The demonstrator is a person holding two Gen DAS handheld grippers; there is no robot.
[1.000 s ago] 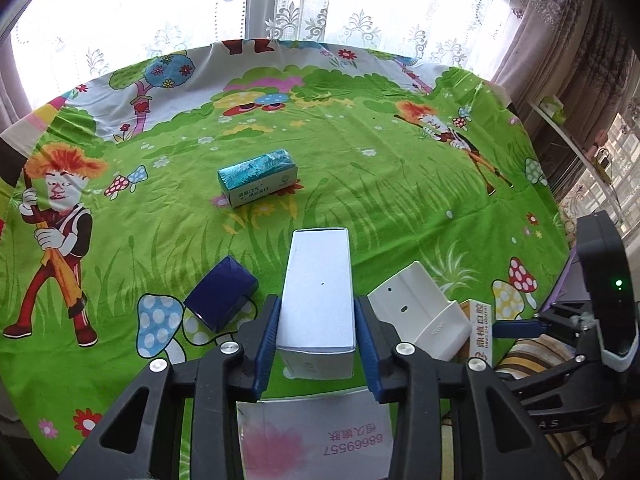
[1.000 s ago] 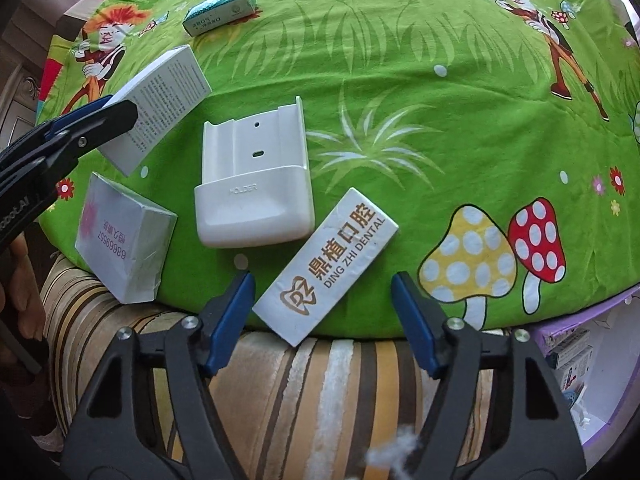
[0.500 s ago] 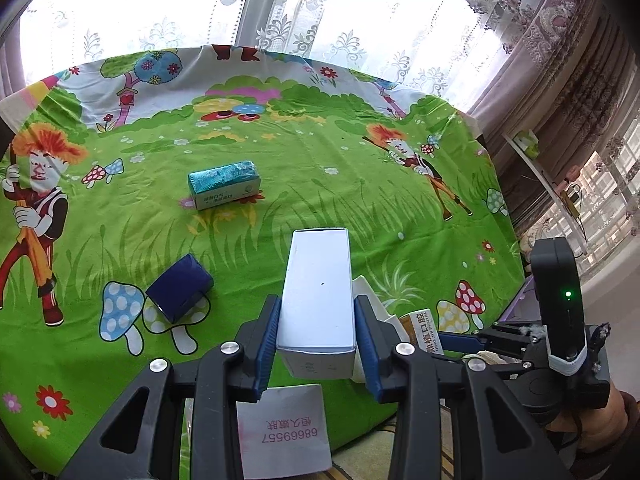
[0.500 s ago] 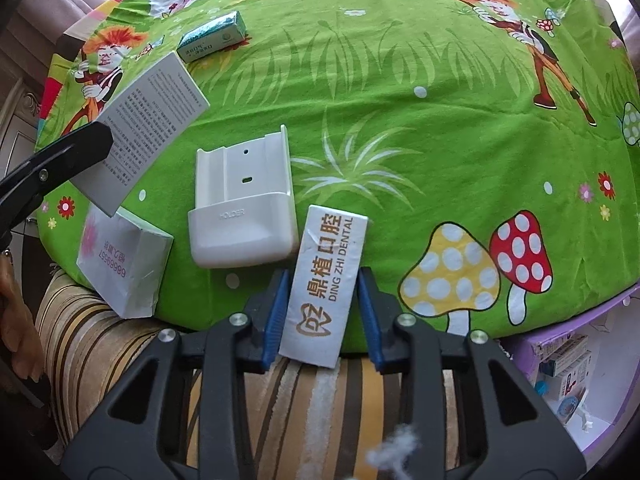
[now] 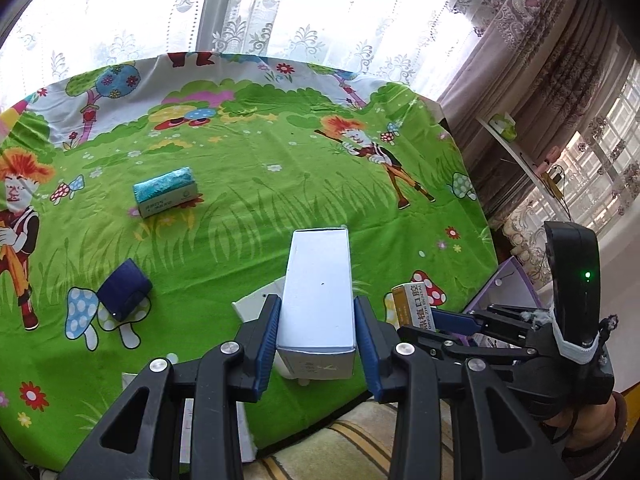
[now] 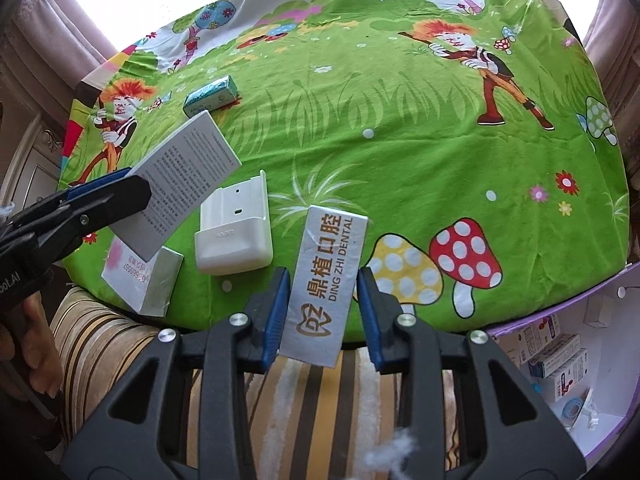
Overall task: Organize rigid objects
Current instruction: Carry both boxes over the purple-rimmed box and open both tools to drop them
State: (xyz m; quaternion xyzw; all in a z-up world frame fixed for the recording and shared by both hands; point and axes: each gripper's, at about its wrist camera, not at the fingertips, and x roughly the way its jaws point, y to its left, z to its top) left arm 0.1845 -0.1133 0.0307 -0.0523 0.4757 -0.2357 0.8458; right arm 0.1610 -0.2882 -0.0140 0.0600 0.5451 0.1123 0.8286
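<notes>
Boxes fill both grippers: left gripper (image 5: 316, 328) jaws clamp a white carton (image 5: 318, 296), right gripper (image 6: 323, 312) jaws clamp a dental box (image 6: 328, 276), both above the bench's (image 6: 400, 140) near edge. Four things lie below: white holder (image 6: 234, 232), pink-printed box (image 6: 140, 280), teal box (image 5: 165, 191), navy box (image 5: 124, 289).

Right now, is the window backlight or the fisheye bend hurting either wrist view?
Left wrist view: the window blows out white behind the lace curtain, yet the white box in the left gripper stays sharp. Right wrist view: even light, the DING ZHI DENTAL box lettering legible; the tablecloth edge bows strongly.
</notes>
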